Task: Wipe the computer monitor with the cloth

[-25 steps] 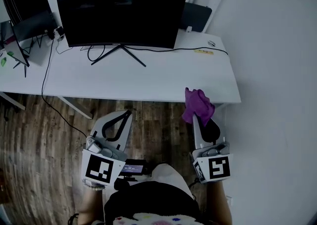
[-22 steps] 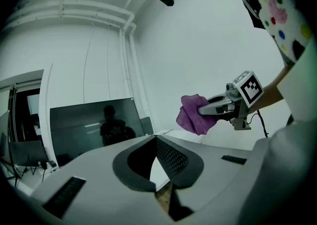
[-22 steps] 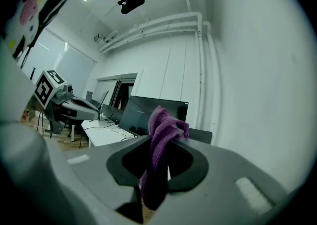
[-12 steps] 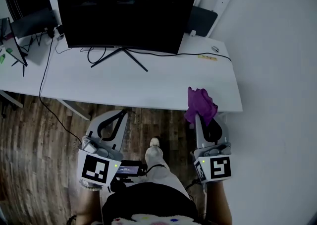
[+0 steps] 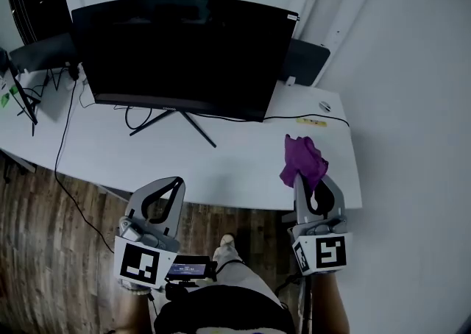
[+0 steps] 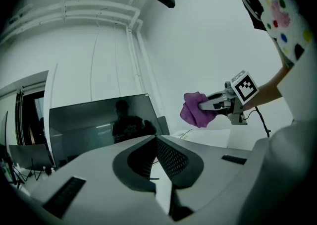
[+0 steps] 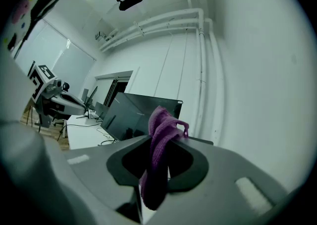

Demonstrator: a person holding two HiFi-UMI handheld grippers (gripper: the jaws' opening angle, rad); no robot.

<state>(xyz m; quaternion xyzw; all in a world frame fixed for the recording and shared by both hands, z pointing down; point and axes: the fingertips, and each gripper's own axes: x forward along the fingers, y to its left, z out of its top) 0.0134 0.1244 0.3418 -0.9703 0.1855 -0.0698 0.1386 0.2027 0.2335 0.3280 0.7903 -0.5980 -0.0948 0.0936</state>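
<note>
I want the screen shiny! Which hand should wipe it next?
Right. The right tool is shut on the cloth, over the desk near the monitor. The left tool is shut with nothing in it.

The computer monitor (image 5: 184, 57) is a wide, slightly curved black panel with a dark screen showing only faint reflections. It stands upright on a thin black V-shaped stand, toward the rear of the white bench (image 5: 243, 171) and left of its middle. The cloth (image 5: 303, 160) is purple and crumpled, pinched between the jaws of the right gripper (image 5: 307, 179), with a bunch sticking up past the tips. It hangs above the bench's front right corner, not touching the screen.
</note>
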